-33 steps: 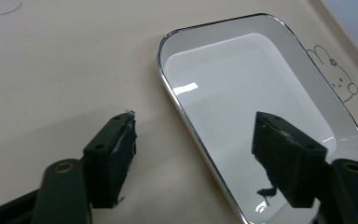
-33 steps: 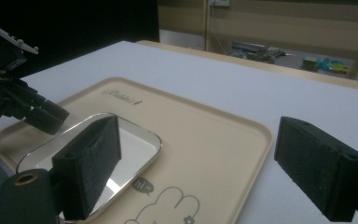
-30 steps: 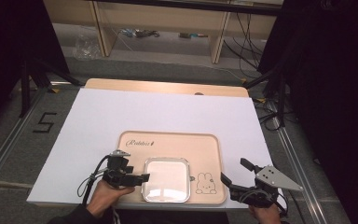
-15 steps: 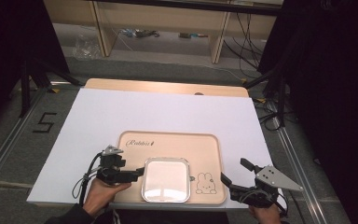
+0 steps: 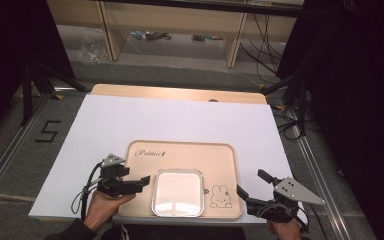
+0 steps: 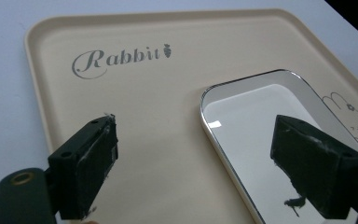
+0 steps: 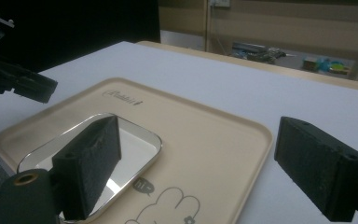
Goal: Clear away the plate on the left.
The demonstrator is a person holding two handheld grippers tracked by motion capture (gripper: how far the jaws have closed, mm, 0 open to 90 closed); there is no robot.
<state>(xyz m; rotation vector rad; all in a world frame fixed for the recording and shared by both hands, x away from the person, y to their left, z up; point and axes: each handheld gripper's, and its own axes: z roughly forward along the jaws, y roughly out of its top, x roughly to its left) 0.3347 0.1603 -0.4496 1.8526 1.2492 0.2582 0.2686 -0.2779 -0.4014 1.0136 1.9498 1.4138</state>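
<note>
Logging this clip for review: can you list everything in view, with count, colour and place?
tray: 1, beige, printed "Rabbit" and a rabbit drawing, near edge of the table.
metal dish: 1, shiny silver, on the tray's near part.
table: 1, white top, centre.
shelving: wooden, beyond the table, cables beneath.
left tongs: 1, black, open, beside the dish's left edge.
right tongs: 1, black, open, at the tray's right corner.

Both handheld grippers are black. The left gripper (image 5: pixel 135 184) carries a small grey three-cornered plate and trails looping black cables; the right gripper (image 5: pixel 252 190) bears a larger grey plate dotted with screws. Blocky jaws show worn, whitish-scuffed pads (image 6: pixel 100 154) and a brass-ringed hole.
</note>
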